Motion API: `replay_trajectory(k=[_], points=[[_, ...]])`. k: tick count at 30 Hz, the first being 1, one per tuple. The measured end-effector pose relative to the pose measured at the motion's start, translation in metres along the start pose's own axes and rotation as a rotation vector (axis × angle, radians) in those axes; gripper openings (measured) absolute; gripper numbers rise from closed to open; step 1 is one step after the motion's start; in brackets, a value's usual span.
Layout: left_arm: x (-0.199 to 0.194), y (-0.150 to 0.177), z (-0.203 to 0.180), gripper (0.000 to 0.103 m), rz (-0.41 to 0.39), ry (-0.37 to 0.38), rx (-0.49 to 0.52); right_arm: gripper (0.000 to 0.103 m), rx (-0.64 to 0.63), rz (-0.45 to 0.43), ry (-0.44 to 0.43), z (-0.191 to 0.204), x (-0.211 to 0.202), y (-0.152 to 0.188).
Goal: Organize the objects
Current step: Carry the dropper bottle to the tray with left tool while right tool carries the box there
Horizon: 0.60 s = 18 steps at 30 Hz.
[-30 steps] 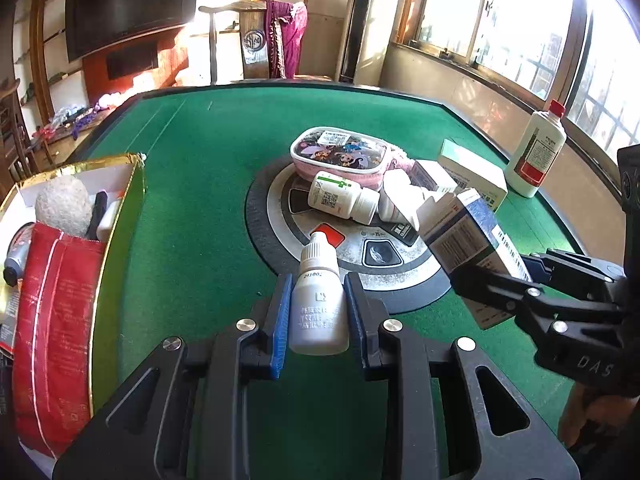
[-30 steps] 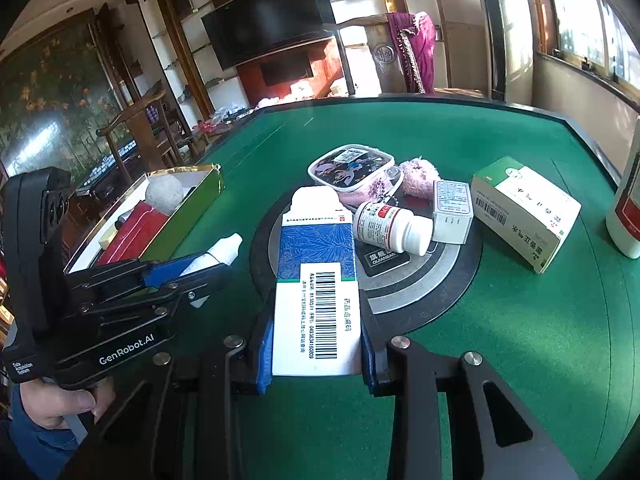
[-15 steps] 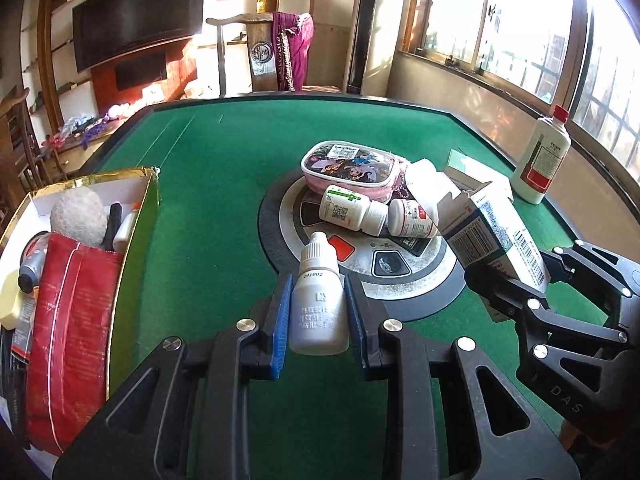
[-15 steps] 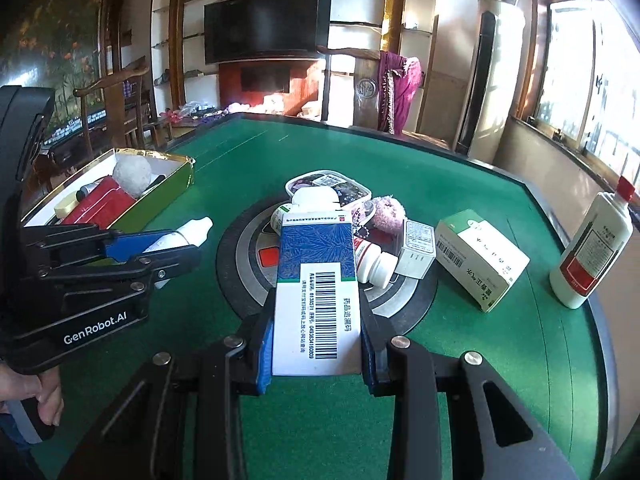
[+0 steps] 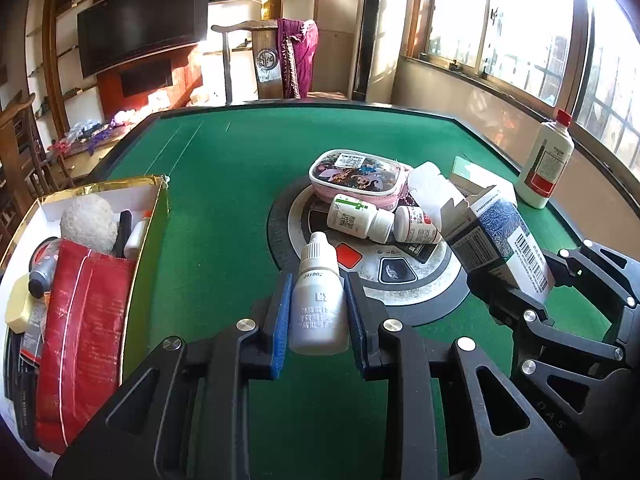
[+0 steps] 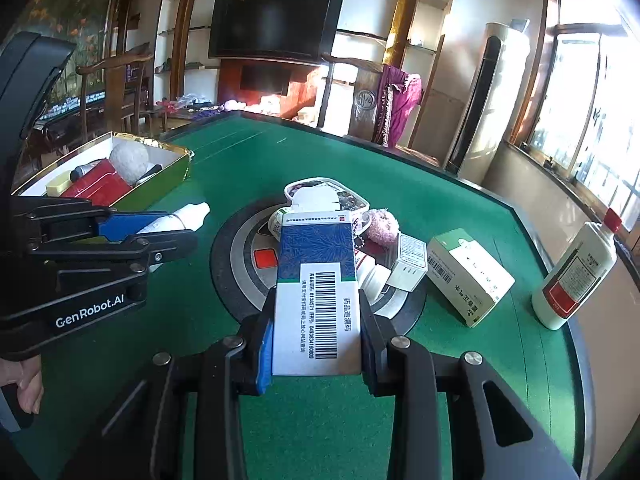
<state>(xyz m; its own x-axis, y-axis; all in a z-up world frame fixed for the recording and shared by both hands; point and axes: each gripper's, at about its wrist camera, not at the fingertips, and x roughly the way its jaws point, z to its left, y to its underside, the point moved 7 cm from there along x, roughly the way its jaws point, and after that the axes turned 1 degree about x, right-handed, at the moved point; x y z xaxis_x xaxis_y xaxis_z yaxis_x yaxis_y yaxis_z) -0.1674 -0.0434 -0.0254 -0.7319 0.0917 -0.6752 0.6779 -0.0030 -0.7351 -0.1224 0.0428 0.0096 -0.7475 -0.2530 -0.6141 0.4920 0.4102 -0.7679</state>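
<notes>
My left gripper [image 5: 316, 312] is shut on a small white dropper bottle [image 5: 319, 296], nozzle pointing away, held above the green felt. From the right wrist view that same bottle [image 6: 176, 220] pokes out of the left gripper at the left. My right gripper [image 6: 318, 328] is shut on a blue and white medicine box [image 6: 316, 284] with a barcode on top; the box [image 5: 500, 240] shows at the right of the left wrist view, its flap open. A gold-rimmed open box [image 5: 154, 216] at the left holds a red pack, a grey ball and small items.
On the round centre plate [image 5: 400, 292] lie a pink patterned pouch [image 5: 360, 174], two white pill bottles [image 5: 358, 220] and a small white carton [image 6: 410, 262]. A green and white box [image 6: 468, 278] and a tall white bottle with a red cap [image 6: 576, 272] stand at the right. A hand [image 6: 28, 384] shows at lower left.
The right gripper with its box has swung and rolled, so the room now sits more upright in its view. The left gripper has stayed put, still gripping the dropper bottle.
</notes>
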Motion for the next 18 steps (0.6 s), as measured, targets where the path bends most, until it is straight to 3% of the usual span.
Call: replay_trajectory(k=[6,18], points=[[-0.004,-0.003,0.002,0.025,-0.016,-0.008,-0.007,0.034,-0.045,-0.027,0.064,0.002,-0.005,-0.003],[-0.005,-0.004,0.005,0.025,-0.028,-0.026,-0.011,0.034,-0.081,-0.053,0.096,0.008,-0.011,-0.005]])
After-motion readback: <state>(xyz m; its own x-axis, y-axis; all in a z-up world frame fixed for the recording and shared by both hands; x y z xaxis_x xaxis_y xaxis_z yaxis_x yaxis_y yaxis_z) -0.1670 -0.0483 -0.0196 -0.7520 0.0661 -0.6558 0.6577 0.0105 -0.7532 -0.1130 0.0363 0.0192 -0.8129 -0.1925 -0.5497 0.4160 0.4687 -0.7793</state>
